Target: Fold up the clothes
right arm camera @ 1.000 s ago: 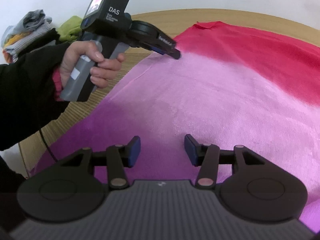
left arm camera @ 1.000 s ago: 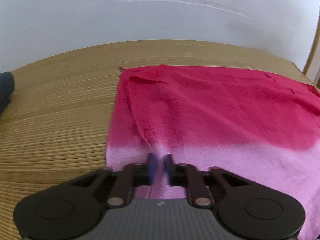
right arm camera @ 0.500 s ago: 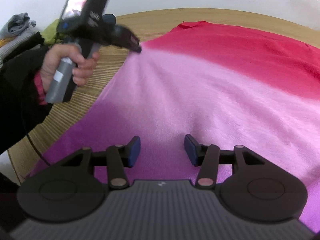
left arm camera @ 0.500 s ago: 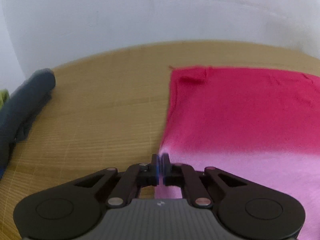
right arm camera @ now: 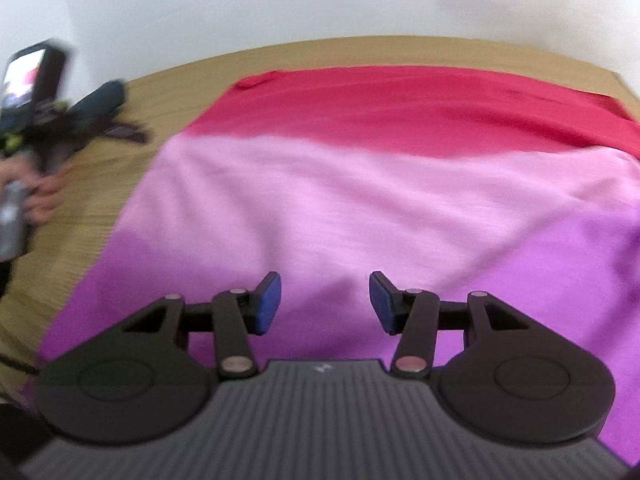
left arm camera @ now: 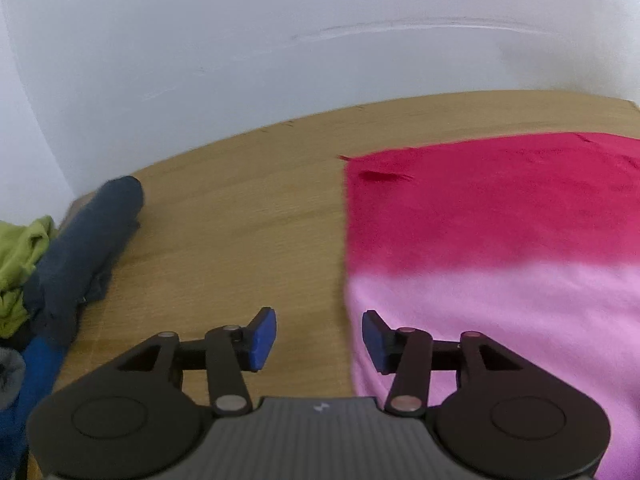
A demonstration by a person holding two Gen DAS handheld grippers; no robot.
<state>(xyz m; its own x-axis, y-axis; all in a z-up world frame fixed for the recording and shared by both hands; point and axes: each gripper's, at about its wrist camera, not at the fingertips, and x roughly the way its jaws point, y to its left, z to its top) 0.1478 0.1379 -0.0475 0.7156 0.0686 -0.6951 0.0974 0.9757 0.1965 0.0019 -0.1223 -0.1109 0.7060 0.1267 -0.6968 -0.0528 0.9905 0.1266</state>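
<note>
A striped cloth [left arm camera: 500, 248] lies spread flat on the wooden table [left arm camera: 240, 216], red at the far end, pink in the middle, purple nearest in the right wrist view [right arm camera: 360, 200]. My left gripper [left arm camera: 319, 338] hovers over the cloth's left edge with its jaws opening and nothing between them; the edge runs just under the right pad. My right gripper [right arm camera: 325, 303] stands open above the purple band, empty. The left gripper [right arm camera: 128, 134] with the hand holding it shows blurred at the far left of the right wrist view.
A rolled dark blue garment [left arm camera: 88, 248] lies at the table's left, next to a lime green one [left arm camera: 20, 264] and a bright blue piece [left arm camera: 32, 384]. A white wall [left arm camera: 280, 60] stands behind the table. Bare wood lies between the pile and the cloth.
My left gripper, shut on the cloth's left edge before, has let go and opened, pulling away left. The cloth edge now lies flat. My right gripper has shifted, still open.
</note>
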